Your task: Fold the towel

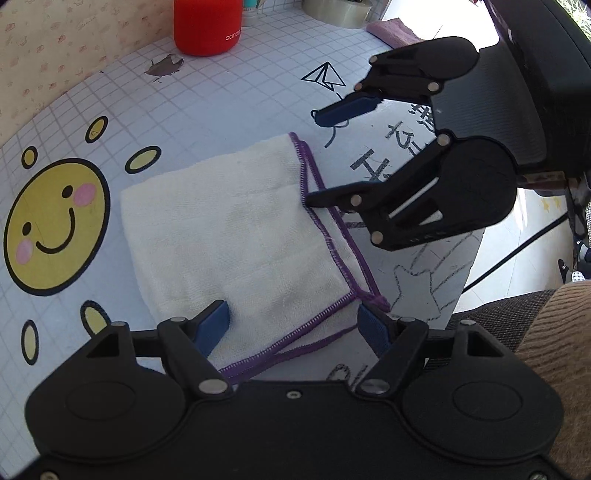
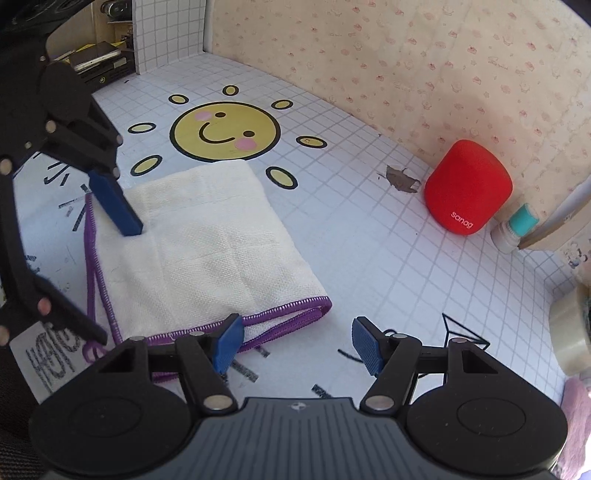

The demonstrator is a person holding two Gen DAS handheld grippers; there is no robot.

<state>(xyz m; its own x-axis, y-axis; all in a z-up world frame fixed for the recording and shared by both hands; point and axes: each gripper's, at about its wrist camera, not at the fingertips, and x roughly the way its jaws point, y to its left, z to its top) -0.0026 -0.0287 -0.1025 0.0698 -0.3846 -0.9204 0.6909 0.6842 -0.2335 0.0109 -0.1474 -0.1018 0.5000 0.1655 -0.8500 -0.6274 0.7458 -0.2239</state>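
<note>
A cream towel with purple stitched edges lies folded in layers on the white grid table; it also shows in the right wrist view. My left gripper is open over the towel's near corner, one blue fingertip resting on the cloth. My right gripper is open and empty at the towel's hemmed edge; in the left wrist view the right gripper spans the towel's far right edge.
A red speaker stands by the patterned back wall. A tape roll, a small teal-capped bottle and a pink cloth lie at the table's far side. A sun drawing is printed beside the towel. The table edge is near.
</note>
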